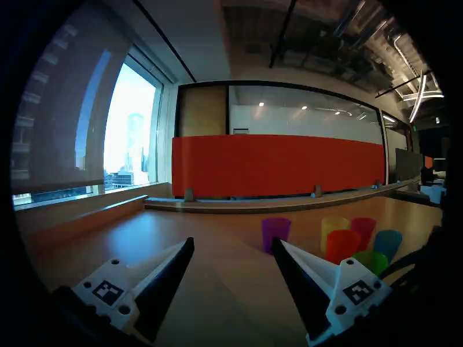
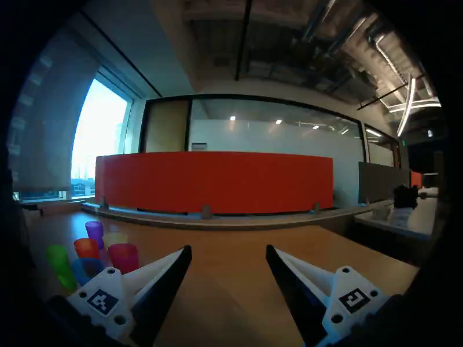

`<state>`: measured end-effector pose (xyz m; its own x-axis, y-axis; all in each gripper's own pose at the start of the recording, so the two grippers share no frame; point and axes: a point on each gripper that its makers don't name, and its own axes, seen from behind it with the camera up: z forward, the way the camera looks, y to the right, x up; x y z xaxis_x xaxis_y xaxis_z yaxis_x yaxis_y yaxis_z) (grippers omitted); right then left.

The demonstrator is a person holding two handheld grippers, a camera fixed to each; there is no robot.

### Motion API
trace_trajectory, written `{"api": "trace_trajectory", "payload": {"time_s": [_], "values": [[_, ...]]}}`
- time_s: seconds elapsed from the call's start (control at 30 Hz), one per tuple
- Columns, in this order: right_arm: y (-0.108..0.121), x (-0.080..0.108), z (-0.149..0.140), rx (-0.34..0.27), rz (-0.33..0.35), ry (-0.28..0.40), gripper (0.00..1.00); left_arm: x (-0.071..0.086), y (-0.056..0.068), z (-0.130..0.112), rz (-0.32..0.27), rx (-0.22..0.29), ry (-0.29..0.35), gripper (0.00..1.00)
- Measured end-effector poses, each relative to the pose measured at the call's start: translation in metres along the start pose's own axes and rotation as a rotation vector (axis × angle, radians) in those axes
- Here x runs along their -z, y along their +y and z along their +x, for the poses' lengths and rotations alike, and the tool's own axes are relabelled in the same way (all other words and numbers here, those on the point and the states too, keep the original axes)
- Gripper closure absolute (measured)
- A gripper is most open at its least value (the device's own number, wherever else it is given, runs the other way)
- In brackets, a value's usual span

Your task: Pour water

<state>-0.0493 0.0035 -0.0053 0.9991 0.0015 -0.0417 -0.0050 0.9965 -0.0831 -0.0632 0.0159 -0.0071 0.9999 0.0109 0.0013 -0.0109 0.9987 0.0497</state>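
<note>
Across a wooden worktop [image 1: 231, 306], open room was seen ahead of both tools, with bare wood running to a raised lip at the far edge, below a red partition [image 1: 278, 165]. The left tool [image 1: 231, 240] was held with its fingers wide apart and nothing between them; the right tool [image 2: 227, 248] was likewise spread and empty. Grouped close together, ahead and to the right of the left tool, were the purple cup [image 1: 275, 232], nearest that tool's right finger, then the yellow cup [image 1: 334, 226], pink cup [image 1: 363, 228], orange cup [image 1: 341, 246], blue cup [image 1: 387, 243] and green cup [image 1: 370, 261] farther right. In the right gripper view the cluster [image 2: 87, 247] was placed at the left, just beside that tool's left finger. A bright window [image 1: 130, 139] and its ledge were shown at the left of the left gripper view. A second worktop [image 2: 405, 222] bearing a dark object [image 2: 405, 196] was shown at the right of the right gripper view. Every cup was stood upright, long axis vertical, mouth turned up.
</note>
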Motion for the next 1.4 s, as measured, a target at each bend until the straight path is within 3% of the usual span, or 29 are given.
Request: {"api": "trace_trajectory", "payload": {"time_s": [0.5,1.4], "values": [[0.002,-0.002,-0.018,-0.015,-0.002,-0.032,0.01,0.000,0.001,0.000,0.000,0.000,0.000,0.01],[0.001,-0.001,-0.020,-0.015,0.006,-0.034,0.00,0.000,0.000,0.000,0.000,0.000,0.000,0.00]]}}
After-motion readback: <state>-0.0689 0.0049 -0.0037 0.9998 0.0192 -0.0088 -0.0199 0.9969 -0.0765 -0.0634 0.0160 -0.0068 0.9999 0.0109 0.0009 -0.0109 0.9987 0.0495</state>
